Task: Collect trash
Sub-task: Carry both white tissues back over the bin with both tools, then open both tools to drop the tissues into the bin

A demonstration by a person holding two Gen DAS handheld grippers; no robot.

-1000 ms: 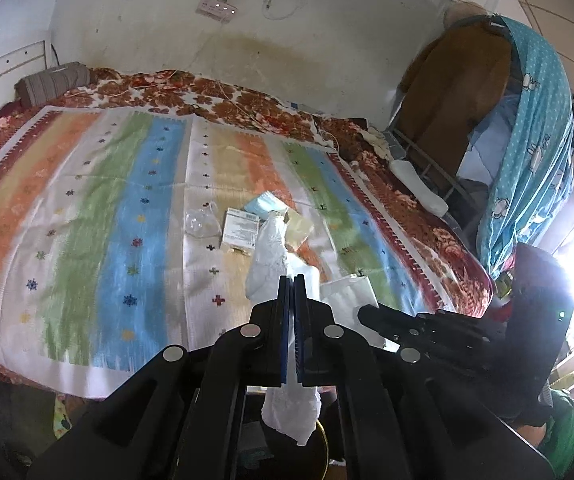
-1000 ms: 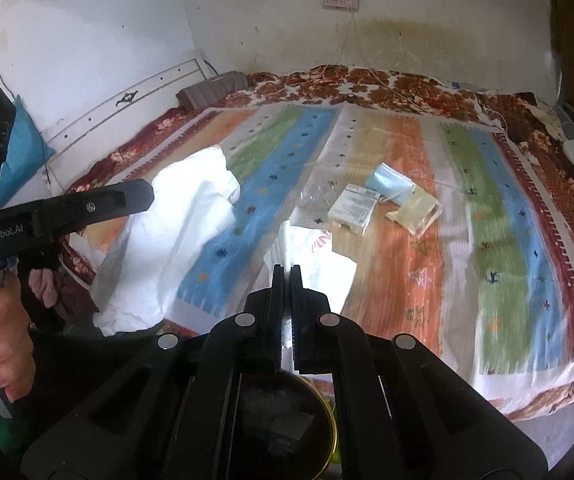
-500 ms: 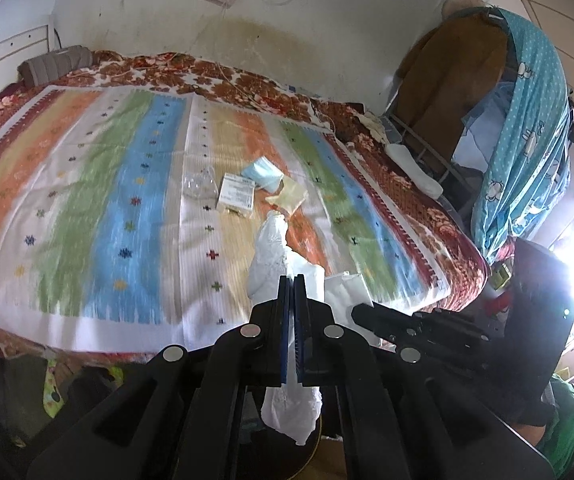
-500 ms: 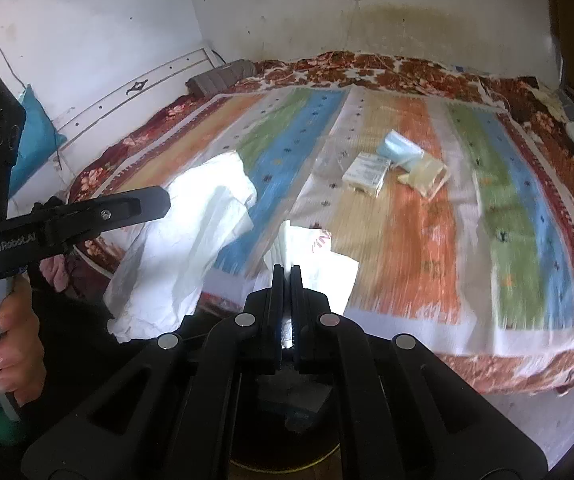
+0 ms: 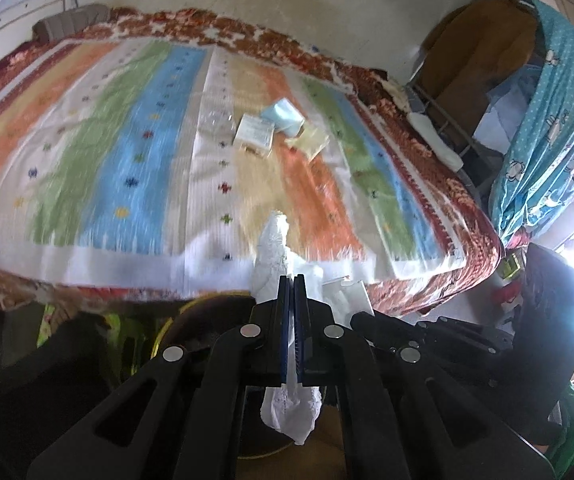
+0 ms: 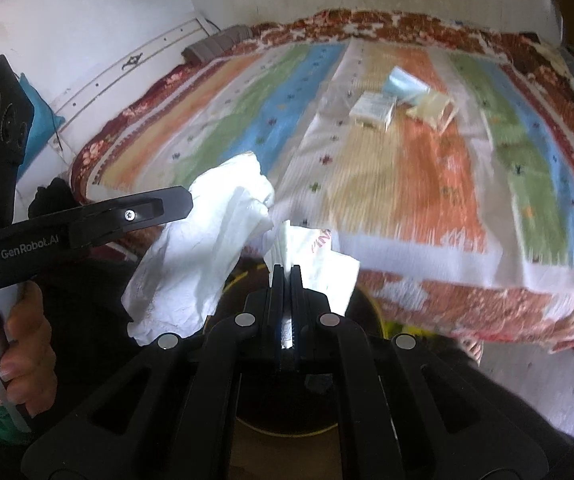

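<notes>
While both grippers are clamped on it, the white plastic bag hangs off the bed's near edge above a dark yellow-rimmed bin: left gripper and right gripper each pinch an edge. Far on the striped bedspread lie a small box, a blue packet and a yellow wrapper. Stained wall behind; clothes at right.

My L gripper is clamped tight, jaws together on white plastic bag. R gripper likewise pinched on it, pointing 12 o'clock. My L hand wraps the handle at 8 o'clock.
</notes>
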